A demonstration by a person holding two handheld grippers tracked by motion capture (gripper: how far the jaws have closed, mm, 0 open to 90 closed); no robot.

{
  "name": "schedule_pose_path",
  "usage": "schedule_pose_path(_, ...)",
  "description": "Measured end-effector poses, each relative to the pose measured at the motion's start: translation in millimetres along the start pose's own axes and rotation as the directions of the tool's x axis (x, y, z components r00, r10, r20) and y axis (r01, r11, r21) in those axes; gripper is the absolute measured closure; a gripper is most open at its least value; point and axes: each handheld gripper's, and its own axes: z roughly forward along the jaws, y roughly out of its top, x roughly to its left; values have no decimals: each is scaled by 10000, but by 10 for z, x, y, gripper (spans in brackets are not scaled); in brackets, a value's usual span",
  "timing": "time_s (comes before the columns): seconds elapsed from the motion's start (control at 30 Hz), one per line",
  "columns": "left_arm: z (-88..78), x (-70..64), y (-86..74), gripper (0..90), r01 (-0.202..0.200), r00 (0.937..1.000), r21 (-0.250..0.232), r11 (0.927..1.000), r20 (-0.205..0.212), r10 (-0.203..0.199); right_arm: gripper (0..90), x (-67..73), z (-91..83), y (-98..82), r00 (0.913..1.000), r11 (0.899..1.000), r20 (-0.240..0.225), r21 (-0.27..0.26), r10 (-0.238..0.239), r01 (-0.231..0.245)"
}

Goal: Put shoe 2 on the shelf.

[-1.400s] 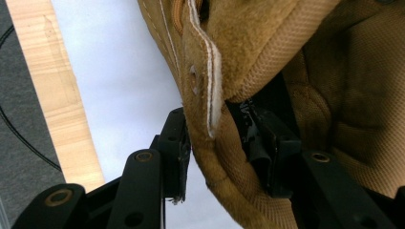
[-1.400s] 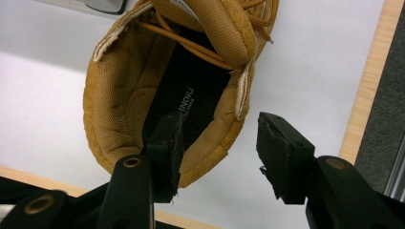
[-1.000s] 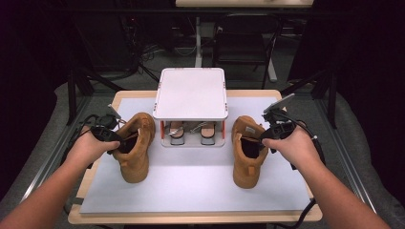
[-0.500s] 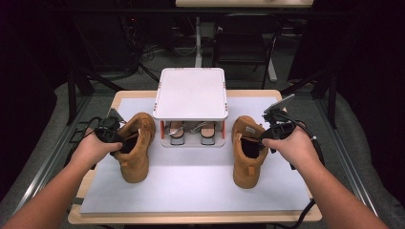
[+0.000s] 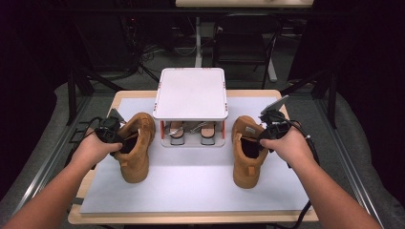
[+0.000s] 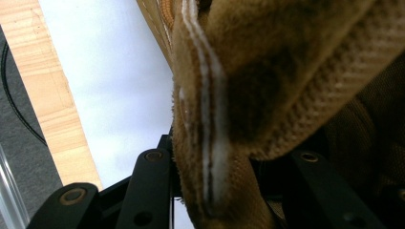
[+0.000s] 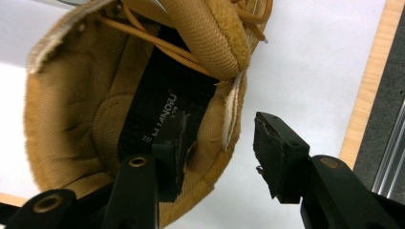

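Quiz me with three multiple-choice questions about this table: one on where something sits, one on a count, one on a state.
1. Where is the white rack?
A. between the boots
B. on the floor
C. left of both boots

2. How many tan boots?
A. one
B. two
C. four

3. How do the right hand-held gripper jaws stand?
A. apart, astride the boot collar
B. shut on a lace
C. shut on a sandal

Answers: 1 A, the left boot and right boot flank it. 2 B, one each side. 3 A, one jaw inside, one outside, with a gap.
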Motion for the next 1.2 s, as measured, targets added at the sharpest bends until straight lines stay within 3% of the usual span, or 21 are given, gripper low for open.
schedule_pose_path(0.47,3,5,3,661,-42,10000,32,10000,27,42,563,2,262,20,10000,9990,-24,442,90,-88)
schedule_pose_path(0.53,3,2,3,660,-23,10000,34,10000,24,23,565,16,308,16,9994,9987,22,369,344,-345)
schedule_pose_path(0.67,3,5,3,661,-57,10000,42,10000,17,57,573,1,344,25,9994,9972,75,672,336,-340)
schedule_pose_path(0.9,5,2,4,661,-26,10000,49,10000,28,25,603,25,445,5,9980,9953,124,730,622,-629)
schedule_pose_path(1.2,9,-4,3,665,-24,10000,49,10000,-27,24,661,25,455,15,9967,9917,157,999,798,-810)
